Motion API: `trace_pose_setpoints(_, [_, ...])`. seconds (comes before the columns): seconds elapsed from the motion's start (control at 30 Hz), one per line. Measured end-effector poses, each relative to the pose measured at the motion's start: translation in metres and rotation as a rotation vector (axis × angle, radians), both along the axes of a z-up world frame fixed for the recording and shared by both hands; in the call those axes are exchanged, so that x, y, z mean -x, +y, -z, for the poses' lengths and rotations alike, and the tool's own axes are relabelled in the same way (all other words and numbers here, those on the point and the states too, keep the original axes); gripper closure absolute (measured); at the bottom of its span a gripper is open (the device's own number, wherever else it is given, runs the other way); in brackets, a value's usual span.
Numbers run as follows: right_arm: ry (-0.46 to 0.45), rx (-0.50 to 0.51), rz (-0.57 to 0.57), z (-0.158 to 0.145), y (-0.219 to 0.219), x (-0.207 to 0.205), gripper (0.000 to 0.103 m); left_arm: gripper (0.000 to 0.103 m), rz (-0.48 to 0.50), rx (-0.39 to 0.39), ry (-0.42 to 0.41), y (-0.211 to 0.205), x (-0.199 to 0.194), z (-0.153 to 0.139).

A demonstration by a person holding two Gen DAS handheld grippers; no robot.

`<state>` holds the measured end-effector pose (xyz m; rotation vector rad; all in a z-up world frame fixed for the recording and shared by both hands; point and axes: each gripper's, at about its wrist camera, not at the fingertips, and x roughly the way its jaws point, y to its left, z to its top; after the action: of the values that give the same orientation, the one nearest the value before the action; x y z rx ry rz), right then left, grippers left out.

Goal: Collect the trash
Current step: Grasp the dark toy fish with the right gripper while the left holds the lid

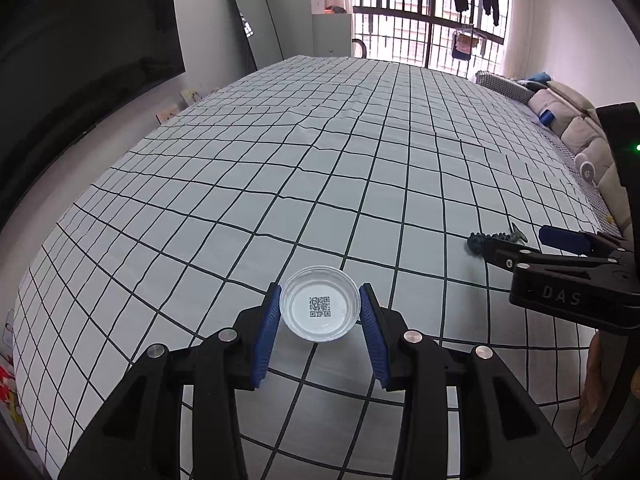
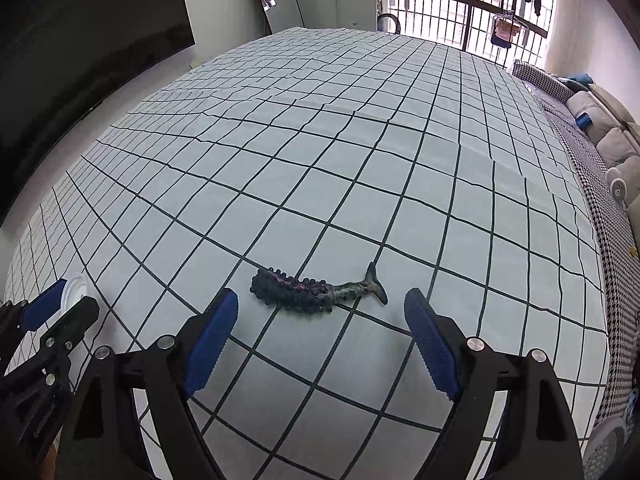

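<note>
Fingers on my left gripper (image 1: 320, 312) are bracketing the small clear plastic lid (image 1: 319, 307), one blue pad on each side of its rim. Whether they are already pinching it or sitting a hair off, I cannot tell from here. I'm seeing the lid lying flat on the checked cloth (image 1: 280, 160), printed code facing up.

Over on my right gripper (image 2: 320, 320), the fingers are spread wide and gripping nothing. I'm looking at the dark tentacle-shaped toy (image 2: 312, 290) lying just ahead of the tips, centred between them. Its long axis is running left to right, across the gap, tail fin pointing right. I'm judging that a straight advance would close along its length, so a wrist turn looks needed first.
</note>
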<state>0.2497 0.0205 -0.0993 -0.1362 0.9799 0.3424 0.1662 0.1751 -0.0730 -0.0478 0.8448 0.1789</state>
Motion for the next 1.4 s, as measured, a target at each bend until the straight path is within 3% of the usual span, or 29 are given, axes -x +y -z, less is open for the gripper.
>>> trace_pose_setpoints(0.37, [0.015,0.070,0.003,0.012,0.022,-0.015,0.020,0.064,0.004,0.003,-0.001,0.001,-0.001,0.000])
trace_pose_setpoints(0.73, [0.000,0.042,0.003,0.010,0.017,-0.009,0.027,0.064,0.003,0.011,0.004,0.001,-0.001,0.001])
trace_pose_setpoints(1.07, [-0.022,0.027,0.042,-0.002,-0.005,0.027,0.027,0.064,0.009,0.020,-0.003,0.003,0.001,-0.001])
trace_pose_setpoints(1.4, [-0.053,0.015,0.140,-0.012,-0.058,0.102,0.027,0.064,0.032,0.009,-0.026,-0.009,0.008,-0.004])
